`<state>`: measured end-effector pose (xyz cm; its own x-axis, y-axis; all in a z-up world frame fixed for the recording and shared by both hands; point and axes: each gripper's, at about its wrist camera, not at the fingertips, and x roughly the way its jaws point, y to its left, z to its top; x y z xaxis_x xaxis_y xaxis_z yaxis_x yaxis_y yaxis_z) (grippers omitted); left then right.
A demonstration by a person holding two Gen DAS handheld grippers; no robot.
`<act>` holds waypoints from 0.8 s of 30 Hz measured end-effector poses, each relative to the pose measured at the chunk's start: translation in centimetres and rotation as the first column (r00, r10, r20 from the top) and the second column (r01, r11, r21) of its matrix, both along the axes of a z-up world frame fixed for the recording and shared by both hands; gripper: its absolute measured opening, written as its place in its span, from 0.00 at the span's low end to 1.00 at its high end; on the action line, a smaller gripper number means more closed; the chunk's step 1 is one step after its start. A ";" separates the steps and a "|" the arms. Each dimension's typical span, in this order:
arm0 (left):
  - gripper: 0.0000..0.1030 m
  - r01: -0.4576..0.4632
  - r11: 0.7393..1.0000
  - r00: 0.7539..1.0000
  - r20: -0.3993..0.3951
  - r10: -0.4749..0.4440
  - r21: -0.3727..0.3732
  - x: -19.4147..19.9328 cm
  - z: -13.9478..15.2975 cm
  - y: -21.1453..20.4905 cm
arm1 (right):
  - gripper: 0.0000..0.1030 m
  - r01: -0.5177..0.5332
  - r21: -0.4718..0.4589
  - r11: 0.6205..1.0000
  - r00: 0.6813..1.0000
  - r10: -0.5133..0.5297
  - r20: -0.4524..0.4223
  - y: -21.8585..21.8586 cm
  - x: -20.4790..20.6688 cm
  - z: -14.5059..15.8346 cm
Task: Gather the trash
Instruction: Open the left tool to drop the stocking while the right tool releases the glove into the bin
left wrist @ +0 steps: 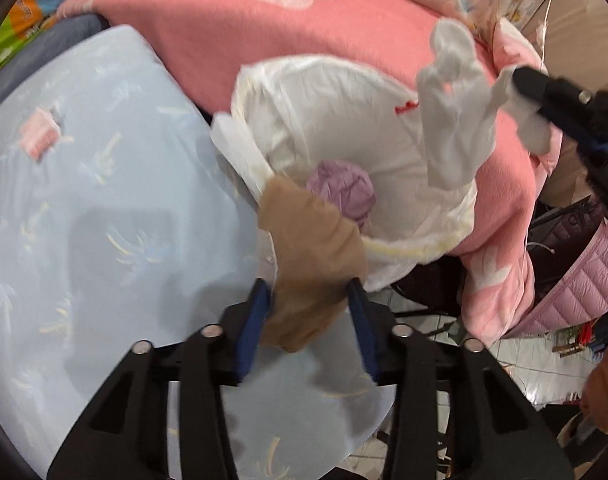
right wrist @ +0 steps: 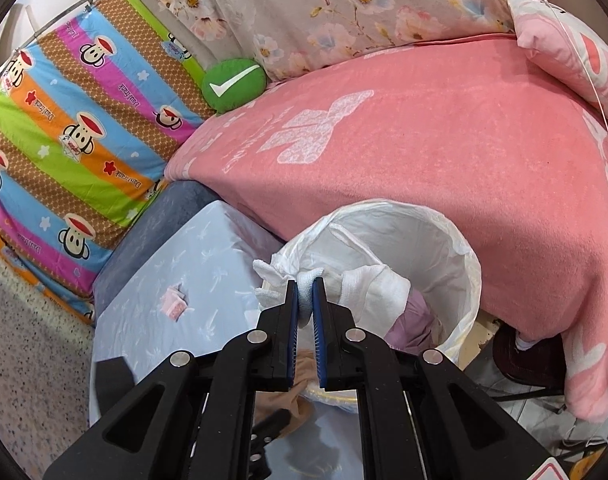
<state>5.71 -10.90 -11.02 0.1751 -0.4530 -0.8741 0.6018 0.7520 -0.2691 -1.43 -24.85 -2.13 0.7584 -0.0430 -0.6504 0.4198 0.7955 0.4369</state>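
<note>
A white bag-lined bin [left wrist: 404, 246] stands between the blue-covered table and the pink bed, with a crumpled purple wad [left wrist: 344, 190] inside. A tan stocking [left wrist: 304, 240] drapes over the bin's near rim and down between the fingers of my left gripper [left wrist: 309, 300], whose jaws stand apart and do not pinch it. My right gripper [right wrist: 306, 284] is shut on a white sock [right wrist: 376, 288], which dangles over the bin [right wrist: 456, 248] mouth. In the left wrist view that right gripper [left wrist: 520, 80] comes in from the right, the white sock [left wrist: 452, 120] hanging below it.
A small pink-and-white wrapper [left wrist: 40, 138] lies on the light blue table cover [left wrist: 84, 220]. A pink blanket [right wrist: 424, 152] covers the bed behind the bin. A dark chair [right wrist: 532, 360] and a pink padded jacket [left wrist: 592, 280] sit at the right, above tiled floor.
</note>
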 end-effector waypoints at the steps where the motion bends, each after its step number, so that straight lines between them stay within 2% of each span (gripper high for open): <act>1: 0.25 0.005 1.000 1.000 -0.001 -0.005 0.008 -0.1 -0.4 -0.2 | 0.07 0.000 0.001 1.000 1.000 0.000 -0.003 0.0 0.0 -0.1; 4: 0.11 0.020 1.000 1.000 0.003 -0.020 -0.001 -0.3 0.0 -0.3 | 0.07 0.005 0.001 1.000 1.000 -0.005 -0.008 -0.2 -0.1 -0.3; 5: 0.10 0.020 1.000 1.000 0.000 -0.020 -0.010 -0.2 0.4 -0.3 | 0.07 0.007 0.000 1.000 1.000 -0.007 -0.008 -0.3 -0.1 -0.2; 7: 0.10 0.020 0.999 1.000 0.005 -0.020 -0.040 0.1 1.6 -0.1 | 0.07 0.010 -0.001 1.000 1.000 -0.010 -0.002 -0.4 -0.1 0.1; 16: 0.09 0.059 0.989 0.991 0.131 -0.041 -0.135 2.2 7.6 -2.6 | 0.07 0.031 -0.012 0.999 0.999 -0.031 0.012 -1.5 0.4 0.8; 22: 0.12 0.081 0.984 0.988 0.145 -0.058 -0.156 3.2 8.4 -4.6 | 0.08 0.045 -0.008 0.999 0.999 -0.045 0.004 -2.2 0.7 0.7; 24: 0.18 0.078 0.987 0.986 0.159 -0.055 -0.139 3.4 8.4 -5.0 | 0.10 0.049 -0.006 0.999 0.999 -0.049 0.003 -2.2 0.9 0.7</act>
<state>9.07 -15.90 -2.67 0.2683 -0.5874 -0.7636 0.6918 0.6690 -0.2716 -0.56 -27.10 -1.40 0.7571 -0.0846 -0.6478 0.4573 0.7768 0.4330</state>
